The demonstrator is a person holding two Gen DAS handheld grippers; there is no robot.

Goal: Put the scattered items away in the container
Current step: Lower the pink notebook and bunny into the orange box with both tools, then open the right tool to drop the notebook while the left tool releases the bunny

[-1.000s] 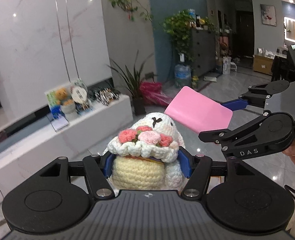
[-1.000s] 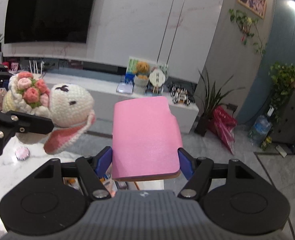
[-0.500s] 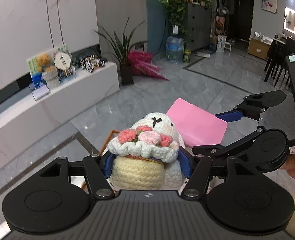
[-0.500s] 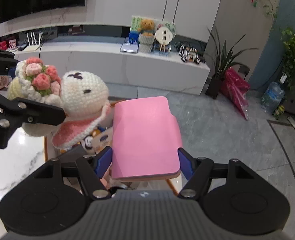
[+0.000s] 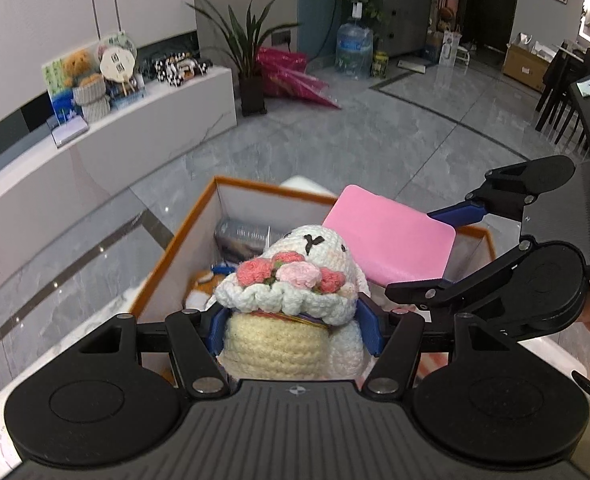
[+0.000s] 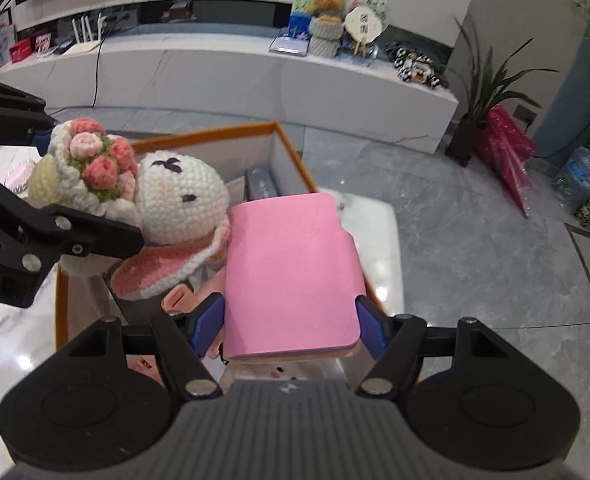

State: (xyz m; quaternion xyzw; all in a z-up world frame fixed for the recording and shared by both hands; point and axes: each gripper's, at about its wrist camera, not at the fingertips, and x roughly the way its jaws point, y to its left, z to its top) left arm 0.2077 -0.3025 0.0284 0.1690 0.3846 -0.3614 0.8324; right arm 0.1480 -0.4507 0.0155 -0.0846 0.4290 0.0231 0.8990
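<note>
In the left wrist view, our left gripper (image 5: 295, 330) had its fingers clamped on the crochet bunny (image 5: 295, 300) above the orange-rimmed box (image 5: 171, 244). In the right wrist view, our right gripper (image 6: 291, 326) pinched the pink notebook (image 6: 291, 268) over that box (image 6: 291, 148); no writing was legible.

Box floor (image 5: 199, 264) and its contents largely hidden behind crocheted rabbit (image 5: 295, 300) and pink notebook (image 6: 291, 272).
</note>
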